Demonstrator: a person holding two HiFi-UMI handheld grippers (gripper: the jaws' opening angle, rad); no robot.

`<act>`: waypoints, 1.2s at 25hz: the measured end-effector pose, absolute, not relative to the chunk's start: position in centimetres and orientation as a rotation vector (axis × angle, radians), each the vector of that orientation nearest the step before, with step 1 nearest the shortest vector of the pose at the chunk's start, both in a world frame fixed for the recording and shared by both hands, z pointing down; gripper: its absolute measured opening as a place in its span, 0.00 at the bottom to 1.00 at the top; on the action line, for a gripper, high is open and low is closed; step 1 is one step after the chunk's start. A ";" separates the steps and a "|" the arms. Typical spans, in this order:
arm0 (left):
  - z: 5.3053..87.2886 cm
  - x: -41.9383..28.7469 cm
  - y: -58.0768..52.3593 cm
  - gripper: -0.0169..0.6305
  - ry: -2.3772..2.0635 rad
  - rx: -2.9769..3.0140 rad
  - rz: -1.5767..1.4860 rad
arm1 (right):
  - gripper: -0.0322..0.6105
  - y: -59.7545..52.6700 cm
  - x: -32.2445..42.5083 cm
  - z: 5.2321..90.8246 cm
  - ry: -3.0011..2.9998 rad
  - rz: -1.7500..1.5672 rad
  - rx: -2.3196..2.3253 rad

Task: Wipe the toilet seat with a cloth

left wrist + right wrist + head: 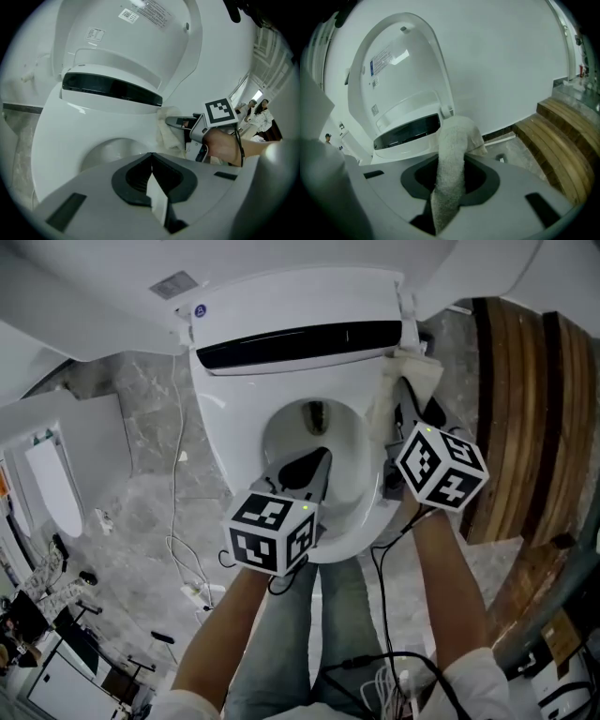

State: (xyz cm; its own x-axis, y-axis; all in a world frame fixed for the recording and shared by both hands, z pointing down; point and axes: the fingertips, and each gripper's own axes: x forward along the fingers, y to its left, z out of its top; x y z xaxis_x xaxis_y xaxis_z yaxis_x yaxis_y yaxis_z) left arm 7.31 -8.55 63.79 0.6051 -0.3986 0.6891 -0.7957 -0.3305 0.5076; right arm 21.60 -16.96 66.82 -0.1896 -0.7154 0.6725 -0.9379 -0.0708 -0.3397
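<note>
A white toilet stands with its lid (398,70) raised and its seat (232,423) down around the bowl. A cream cloth (410,379) lies on the seat's right rear part, near the hinge. My right gripper (410,401) is shut on the cloth (451,159), which runs out between its jaws and drapes ahead over the seat. My left gripper (317,468) hovers over the front of the bowl, its jaws shut (151,157) with nothing in them. From the left gripper view, the cloth (168,133) and the right gripper (180,123) show at the seat's right side.
A wooden slatted platform (525,418) stands close on the toilet's right. Cables (187,568) trail over the marble floor at the left. A white fixture (56,484) sits at the far left. The person's legs (319,634) are right in front of the bowl.
</note>
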 end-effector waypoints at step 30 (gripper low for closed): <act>32.3 -0.7 -5.0 0.05 -1.213 2.193 0.399 | 0.19 -3.1 13.6 33.8 -2.097 1.012 1.853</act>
